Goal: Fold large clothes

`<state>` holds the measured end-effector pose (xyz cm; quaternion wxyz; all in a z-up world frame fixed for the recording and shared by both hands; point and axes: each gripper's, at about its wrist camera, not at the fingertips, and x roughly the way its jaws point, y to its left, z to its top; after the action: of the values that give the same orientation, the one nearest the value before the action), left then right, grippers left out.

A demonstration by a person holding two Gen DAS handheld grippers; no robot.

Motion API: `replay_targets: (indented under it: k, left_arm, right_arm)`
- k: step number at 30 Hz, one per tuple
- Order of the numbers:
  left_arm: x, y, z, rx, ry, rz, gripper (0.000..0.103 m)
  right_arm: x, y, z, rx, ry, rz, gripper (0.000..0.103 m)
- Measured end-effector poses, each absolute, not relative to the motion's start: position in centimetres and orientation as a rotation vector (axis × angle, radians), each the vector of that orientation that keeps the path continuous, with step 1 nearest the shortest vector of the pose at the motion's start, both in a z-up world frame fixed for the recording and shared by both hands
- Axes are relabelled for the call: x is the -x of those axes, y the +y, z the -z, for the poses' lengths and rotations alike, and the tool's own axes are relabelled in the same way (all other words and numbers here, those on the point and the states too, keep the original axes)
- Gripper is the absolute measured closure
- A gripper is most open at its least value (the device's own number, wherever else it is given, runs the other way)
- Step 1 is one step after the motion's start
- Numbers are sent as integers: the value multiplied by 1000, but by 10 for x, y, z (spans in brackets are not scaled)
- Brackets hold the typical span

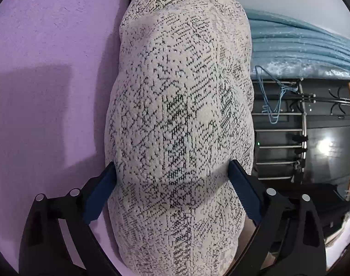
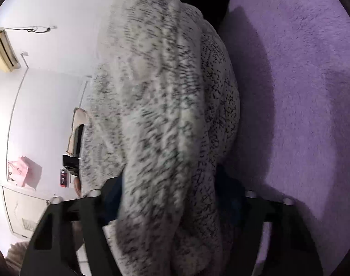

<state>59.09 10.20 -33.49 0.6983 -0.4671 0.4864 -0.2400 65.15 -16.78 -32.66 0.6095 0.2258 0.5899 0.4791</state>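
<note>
Speckled knit garment blocks purple blanket.

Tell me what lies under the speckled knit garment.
A purple fuzzy cover shows beside the garment and seems to run beneath it. Whatever lies directly under the folds is covered. The blue blanket lies beyond its far side, not beneath.
</note>
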Motion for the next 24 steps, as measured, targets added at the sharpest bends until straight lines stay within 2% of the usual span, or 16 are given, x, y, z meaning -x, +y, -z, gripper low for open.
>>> replay_targets:
  k: [3, 6, 15, 24]
  left_arm:
    - [-585, 101, 331, 1047, 1066, 547, 20]
    - [-576, 96, 320, 1028, 1050, 559, 23]
    - [-518, 80, 267, 972, 1011, 600, 24]
    - [-409, 100, 207, 979, 944, 574, 24]
  right_arm:
    - [-646, -168, 319, -546, 1341, -1139, 52]
    - [-637, -169, 313, -557, 1307, -1154, 55]
    - [-588, -174, 267, -537, 1264, -1218, 57]
    - [-516, -124, 205, -454, 1254, -1299, 57]
